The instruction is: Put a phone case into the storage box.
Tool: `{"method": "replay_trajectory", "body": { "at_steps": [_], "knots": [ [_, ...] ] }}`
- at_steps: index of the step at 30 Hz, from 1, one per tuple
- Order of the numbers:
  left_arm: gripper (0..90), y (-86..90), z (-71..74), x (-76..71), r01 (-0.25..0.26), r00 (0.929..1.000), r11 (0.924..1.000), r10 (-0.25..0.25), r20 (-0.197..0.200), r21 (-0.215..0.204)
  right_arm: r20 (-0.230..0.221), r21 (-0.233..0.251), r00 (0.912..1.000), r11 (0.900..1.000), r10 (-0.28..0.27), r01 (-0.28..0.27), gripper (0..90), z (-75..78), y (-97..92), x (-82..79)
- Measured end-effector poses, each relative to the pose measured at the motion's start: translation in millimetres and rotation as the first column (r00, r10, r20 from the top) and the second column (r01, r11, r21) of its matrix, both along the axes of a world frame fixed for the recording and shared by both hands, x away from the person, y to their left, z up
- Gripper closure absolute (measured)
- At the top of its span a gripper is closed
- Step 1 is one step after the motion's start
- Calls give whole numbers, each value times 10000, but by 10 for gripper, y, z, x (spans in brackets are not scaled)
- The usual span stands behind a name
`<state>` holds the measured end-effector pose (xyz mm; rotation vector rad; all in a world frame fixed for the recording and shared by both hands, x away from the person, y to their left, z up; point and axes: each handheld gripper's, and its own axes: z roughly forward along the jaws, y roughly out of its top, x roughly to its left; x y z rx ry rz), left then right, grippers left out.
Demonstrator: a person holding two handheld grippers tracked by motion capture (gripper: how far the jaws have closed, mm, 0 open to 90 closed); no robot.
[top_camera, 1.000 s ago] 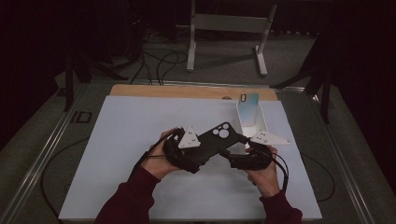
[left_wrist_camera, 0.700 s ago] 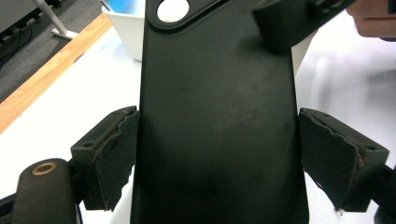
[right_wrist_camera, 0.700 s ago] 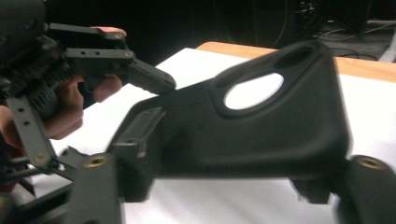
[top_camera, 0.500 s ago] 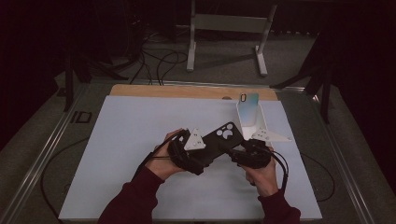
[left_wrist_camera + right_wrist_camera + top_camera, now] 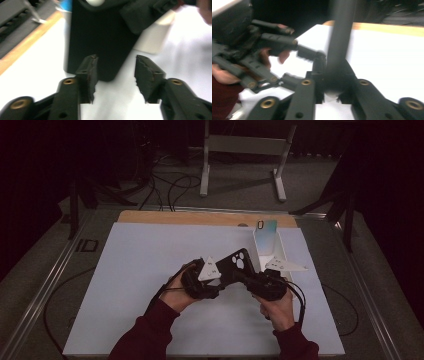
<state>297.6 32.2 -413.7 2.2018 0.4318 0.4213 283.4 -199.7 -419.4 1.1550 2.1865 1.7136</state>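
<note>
- The high view looks forward and down on the white table [image 5: 150,270], from well above.
- Each gripper view looks along its own jaws, very near the black phone case [image 5: 100,37], which all views share.

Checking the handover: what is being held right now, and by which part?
The right claw is shut on the black phone case, clamping its thin edge. The left claw has just been closing around its other end, not yet pressing.

a white mat [image 5: 150,270] covers the table, an open white box [image 5: 267,247] near its far right edge.
</note>
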Motion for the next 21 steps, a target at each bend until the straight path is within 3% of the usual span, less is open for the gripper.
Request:
{"method": "replay_trajectory", "body": {
  "at_steps": [1, 2, 4, 7, 8, 9, 15, 21],
  "knots": [
    [409, -8, -9, -9, 140, 9999, 9998, -140, 5, 146, -161, 310, 9998, 9995, 105, -100, 804, -4, -5, 5],
    [408, -8, -9, -9, 140, 9999, 9998, -140, 5, 146, -161, 310, 9998, 9995, 105, -100, 804, -4, -5, 5],
    [404, -8, -43, -17, 118, 9999, 9994, -115, -117, 335, 287, -215, 9995, 9996, -159, 165, 810, 22, 37, -30],
    [400, -8, -43, -17, 118, 9999, 9994, -115, -117, 335, 322, -254, 9993, 9995, -184, 192, 811, 23, 39, -31],
    [400, 63, -34, 21, -25, 9995, 10000, 25, -328, 18, 322, -254, 9993, 9995, -184, 192, 811, 23, 39, -31],
    [366, 84, -28, 29, -35, 9993, 10000, 35, -365, -2, 553, -450, 9982, 9986, -253, 278, 813, 41, 17, -46],
    [245, 166, -13, 76, -34, 9972, 9990, 0, -750, -446, 815, -479, 9965, 9986, -173, 213, 813, 97, -48, -60],
    [154, 168, -30, 87, 42, 9957, 9987, -89, -922, -515, 1040, -362, 9946, 9993, -28, 66, 813, 146, -96, -87]
  ]
}}
